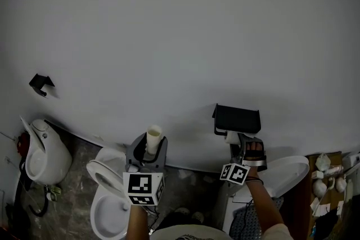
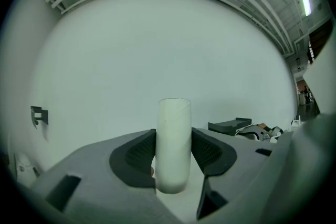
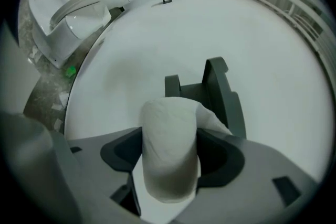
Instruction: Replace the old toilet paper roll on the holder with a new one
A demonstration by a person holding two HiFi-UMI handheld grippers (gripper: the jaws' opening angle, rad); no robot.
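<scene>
My left gripper (image 1: 147, 155) is shut on an empty pale cardboard tube (image 1: 153, 139), which stands upright between the pads and rises above them (image 2: 174, 144). It is held in front of the white wall, to the left of the black paper holder (image 1: 237, 119). My right gripper (image 1: 241, 143) is shut on a white toilet paper roll (image 3: 170, 152), with a loose flap of paper on the roll's right side. That roll sits just below and in front of the holder (image 3: 212, 94), whose two dark arms stick out from the wall. The holder carries no roll.
A small black hook (image 1: 40, 84) is fixed to the wall at far left. Below the wall stand a white toilet (image 1: 48, 154) at left, another white toilet bowl (image 1: 109, 199) under my left arm, and a white basin-like fixture (image 1: 287, 174) at right.
</scene>
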